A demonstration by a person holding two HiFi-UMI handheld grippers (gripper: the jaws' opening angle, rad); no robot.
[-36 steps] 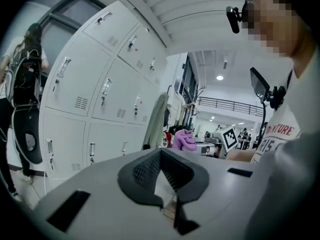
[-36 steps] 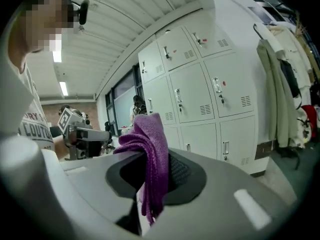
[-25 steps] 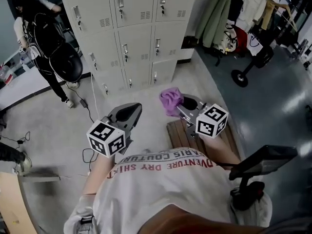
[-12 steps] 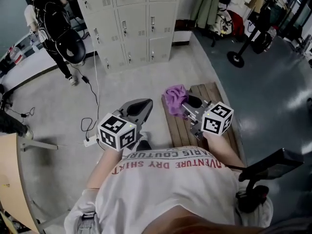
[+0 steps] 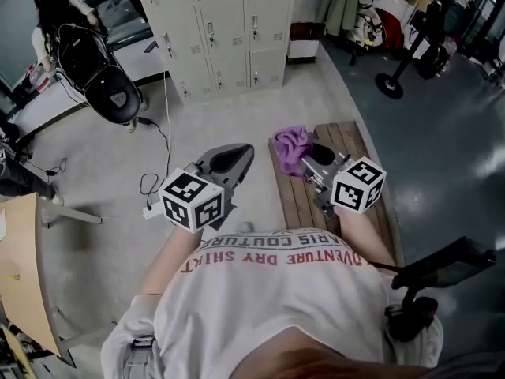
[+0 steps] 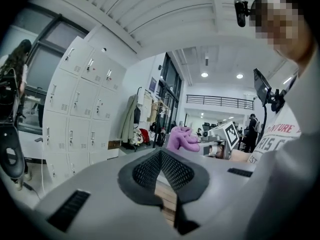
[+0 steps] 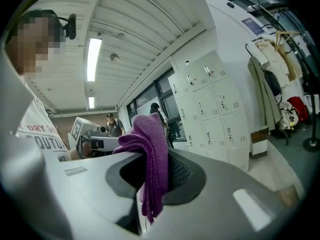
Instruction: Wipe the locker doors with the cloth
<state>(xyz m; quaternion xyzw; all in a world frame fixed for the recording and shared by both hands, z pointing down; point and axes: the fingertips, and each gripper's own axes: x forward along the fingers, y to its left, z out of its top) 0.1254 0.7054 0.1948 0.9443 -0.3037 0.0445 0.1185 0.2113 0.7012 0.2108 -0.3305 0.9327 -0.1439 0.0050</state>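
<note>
A purple cloth (image 5: 291, 148) (image 7: 151, 159) is pinched in my right gripper (image 5: 304, 158), which is shut on it above a wooden bench. The same cloth (image 6: 182, 138) shows past my left gripper in the left gripper view. My left gripper (image 5: 235, 158) (image 6: 161, 156) is held level to the left of it, jaws shut with nothing between them. The beige lockers (image 5: 229, 30) (image 6: 75, 114) (image 7: 212, 114) stand several steps away at the far wall, their doors closed.
A slatted wooden bench (image 5: 296, 196) lies under my right gripper. A person with a black backpack (image 5: 79, 46) stands left of the lockers. Cables and a power strip (image 5: 150, 204) trail on the floor. Coats (image 5: 347, 2) hang right of the lockers, and a wheeled stand (image 5: 394, 81) sits beyond.
The view has drawn back: the lockers now sit farther up and smaller. Both grippers keep their pose, the right still holding the cloth above the bench.
</note>
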